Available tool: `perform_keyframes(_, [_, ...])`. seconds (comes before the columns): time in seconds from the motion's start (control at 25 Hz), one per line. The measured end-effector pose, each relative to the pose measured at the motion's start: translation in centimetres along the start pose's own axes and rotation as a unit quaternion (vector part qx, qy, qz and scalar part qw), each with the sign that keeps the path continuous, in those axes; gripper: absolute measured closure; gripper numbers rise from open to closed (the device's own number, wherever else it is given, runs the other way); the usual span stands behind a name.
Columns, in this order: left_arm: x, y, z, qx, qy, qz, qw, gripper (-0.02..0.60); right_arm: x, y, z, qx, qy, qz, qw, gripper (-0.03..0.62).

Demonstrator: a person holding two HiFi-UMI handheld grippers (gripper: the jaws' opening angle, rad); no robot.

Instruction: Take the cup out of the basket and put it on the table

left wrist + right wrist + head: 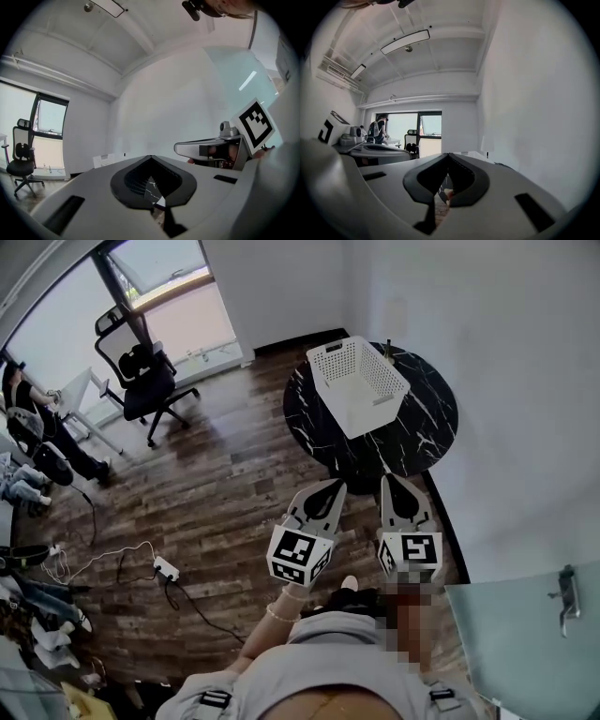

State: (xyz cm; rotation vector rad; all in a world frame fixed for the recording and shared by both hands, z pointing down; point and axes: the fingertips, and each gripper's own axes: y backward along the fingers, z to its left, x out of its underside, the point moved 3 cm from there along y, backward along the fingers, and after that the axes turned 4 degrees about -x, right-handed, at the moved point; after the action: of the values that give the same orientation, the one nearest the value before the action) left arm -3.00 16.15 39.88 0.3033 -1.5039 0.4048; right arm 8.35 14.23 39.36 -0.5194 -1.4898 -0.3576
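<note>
To your left: a black office chair (pixel 141 371) on the wooden floor (pixel 225 484), a white desk (pixel 80 395) just beside it, and a seated person (pixel 37 423) further left. Lower left: a white power strip (pixel 166 568) with trailing cables. To your right: a glass door (pixel 525 643) with a metal handle (pixel 565 589).

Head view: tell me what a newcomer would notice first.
The white perforated plastic basket stands out first, sitting on the round black marble-patterned table at the upper right. Just below it, the left gripper and right gripper, each with a black-and-white marker cube, point toward the table with jaws together and nothing held. A black office chair stands at the upper left.
</note>
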Motion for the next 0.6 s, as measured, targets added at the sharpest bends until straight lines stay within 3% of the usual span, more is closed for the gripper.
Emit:
perform_keyframes(0.28, [-0.4,-2.9,0.3,-0.036,0.003,-0.004,0.9993,0.577,-0.6,-2.5,-2.6,-0.039,0.014,-0.003,0.999,0.584])
perform_keyframes(0.6, [-0.3,-5.2,-0.2,-0.052,0.008,0.000,0.9986,0.577,-0.2,-3.2,-5.3,-0.045,0.005,0.000,0.999,0.584])
